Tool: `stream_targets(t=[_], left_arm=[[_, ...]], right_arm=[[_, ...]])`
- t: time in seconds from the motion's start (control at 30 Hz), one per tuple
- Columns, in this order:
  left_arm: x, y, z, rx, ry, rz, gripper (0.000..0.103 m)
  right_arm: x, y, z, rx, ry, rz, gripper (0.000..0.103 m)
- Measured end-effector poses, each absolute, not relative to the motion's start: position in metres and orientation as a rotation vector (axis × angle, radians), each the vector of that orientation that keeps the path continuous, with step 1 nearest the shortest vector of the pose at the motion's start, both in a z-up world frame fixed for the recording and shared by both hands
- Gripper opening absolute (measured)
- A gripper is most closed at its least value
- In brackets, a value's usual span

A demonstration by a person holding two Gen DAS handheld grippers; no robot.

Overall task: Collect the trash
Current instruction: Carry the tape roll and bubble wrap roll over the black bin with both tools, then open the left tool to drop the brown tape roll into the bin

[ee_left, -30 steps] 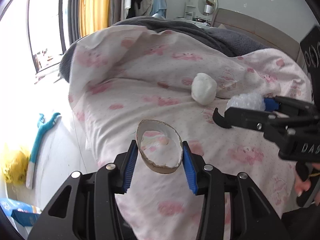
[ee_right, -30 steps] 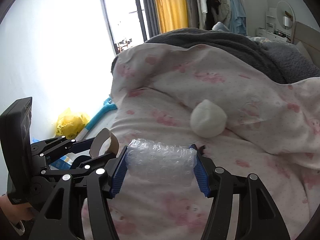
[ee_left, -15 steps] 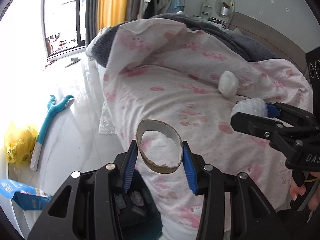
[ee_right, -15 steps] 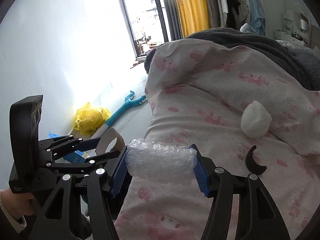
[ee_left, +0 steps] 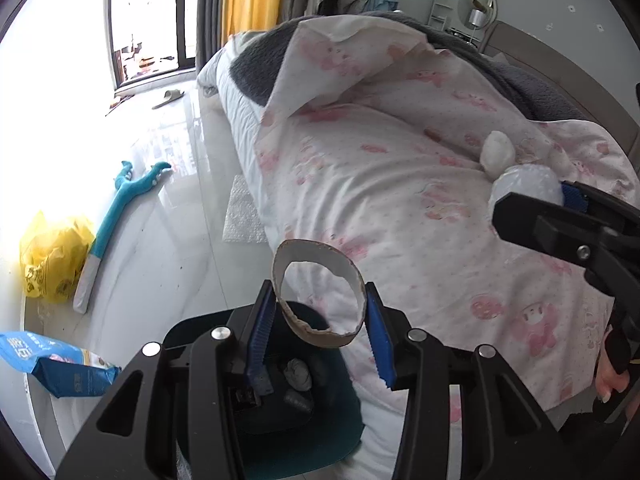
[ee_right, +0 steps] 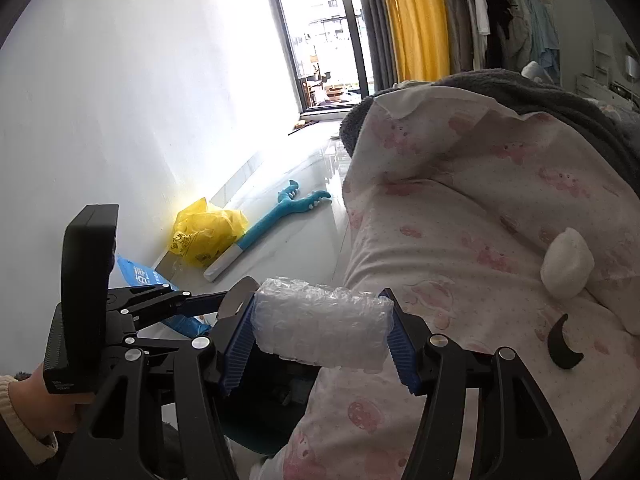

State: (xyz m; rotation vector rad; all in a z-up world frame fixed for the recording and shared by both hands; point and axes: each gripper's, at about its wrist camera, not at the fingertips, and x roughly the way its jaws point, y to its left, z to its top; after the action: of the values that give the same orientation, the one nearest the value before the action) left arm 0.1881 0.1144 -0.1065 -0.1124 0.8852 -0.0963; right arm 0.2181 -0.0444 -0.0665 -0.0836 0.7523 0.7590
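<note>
Bin (ee_left: 332, 432), dark teal, sits on the floor against the bed's edge, directly below and just ahead of the left gripper (ee_left: 320, 312). Some crumpled scraps already lie in it.

Left gripper: jaws closed on a cardboard ring (ee_left: 318, 294), its open hole facing the camera, pads pressing its two sides. Ring hangs above the bin's mouth, so a release would likely drop it in.

Right gripper (ee_right: 322, 330): jaws part-open around a roll of bubble wrap (ee_right: 322, 322), held firmly, long axis lying crosswise from pad to pad. It is over the quilt's edge, to the right of the left gripper and farther from the bin; probably needs to travel left and down.

On the quilt (ee_right: 480, 208), well apart from both grippers: a white wad (ee_right: 566, 264) and a black crescent-shaped piece (ee_right: 562, 344), not yet collected.
</note>
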Motion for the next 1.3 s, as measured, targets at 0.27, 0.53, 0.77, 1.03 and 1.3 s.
stream_targets(t=[0.27,0.53,0.77,1.03,1.3], left_arm=[[0.181,0.145,-0.124,-0.125,0.948,-0.04,0.047],[0.173,0.171,-0.142,-0.163,1.023,-0.032,0.047],[0.165,0.185,-0.161,-0.158,1.102,-0.04,0.047],[0.156,0.203,-0.179,-0.193,1.189,-0.066,0.047],[0.146,0.215,-0.19,-0.199,1.239,-0.054,0.068]], right_arm=[[0.211,-0.013,-0.067,-0.106,0.747,0.798,0.061],[0.209,0.014,-0.071,-0.113,0.757,0.825,0.061],[0.201,0.043,-0.075,-0.13,0.764,0.858,0.061],[0.198,0.068,-0.085,-0.149,0.782,0.871,0.061],[0.197,0.088,-0.095,-0.166,0.804,0.883,0.061]])
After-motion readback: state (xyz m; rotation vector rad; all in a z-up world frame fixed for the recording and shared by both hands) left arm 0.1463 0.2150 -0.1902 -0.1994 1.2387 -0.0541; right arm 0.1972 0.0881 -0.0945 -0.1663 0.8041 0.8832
